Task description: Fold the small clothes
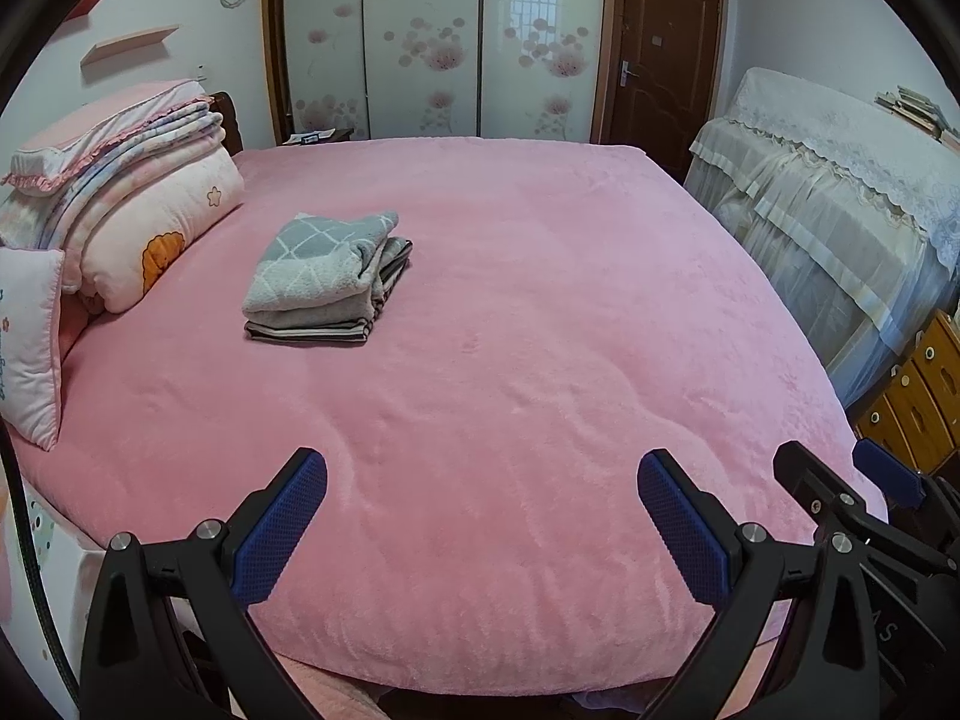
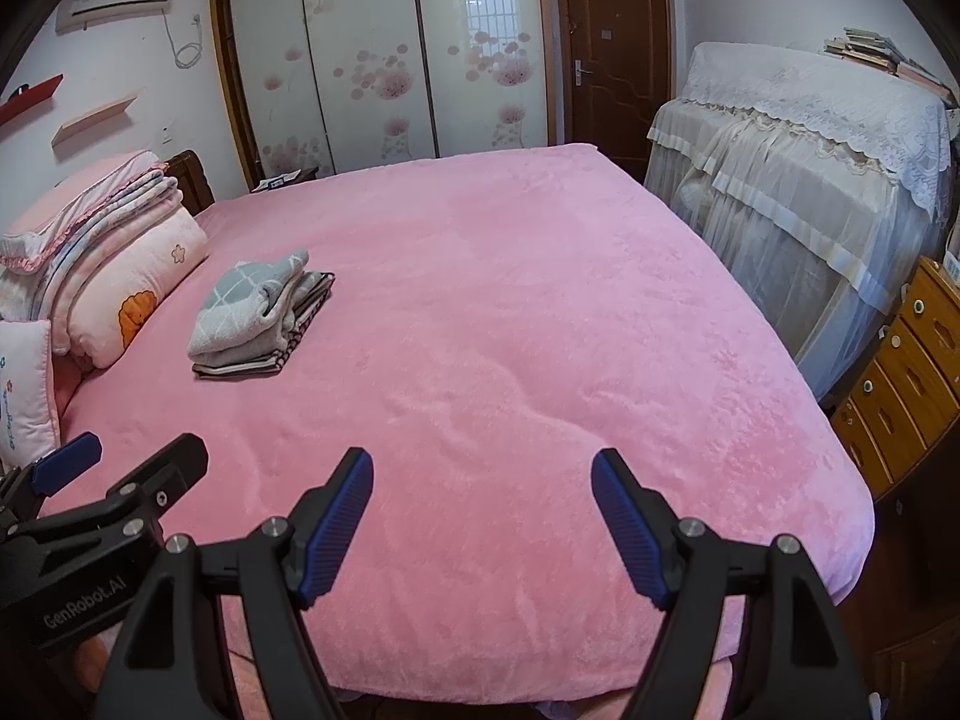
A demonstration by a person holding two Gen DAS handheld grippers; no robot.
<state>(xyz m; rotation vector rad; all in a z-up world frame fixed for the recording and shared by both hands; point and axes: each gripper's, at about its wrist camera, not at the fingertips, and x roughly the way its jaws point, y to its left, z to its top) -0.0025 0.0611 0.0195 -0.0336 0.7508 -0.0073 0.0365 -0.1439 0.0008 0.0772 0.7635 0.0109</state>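
Note:
A stack of folded small clothes [image 1: 327,276] lies on the pink bed [image 1: 510,330], left of its middle, a grey diamond-patterned piece on top and a striped piece at the bottom. The stack [image 2: 261,315] also shows in the right wrist view. My left gripper [image 1: 483,474] hangs open over the bed's near edge, nothing between its blue pads. Beside it, my right gripper [image 2: 483,471] is open and empty too. Each gripper shows in the other's view: the right gripper [image 1: 840,468] at the right edge, the left gripper [image 2: 141,450] at the left edge.
Folded quilts and pillows [image 1: 114,216] are piled at the bed's left end. A lace-covered piece of furniture [image 1: 840,192] and a wooden drawer chest [image 1: 918,396] stand at the right. Wardrobe doors [image 1: 420,42] and a brown door [image 1: 660,48] lie beyond the bed.

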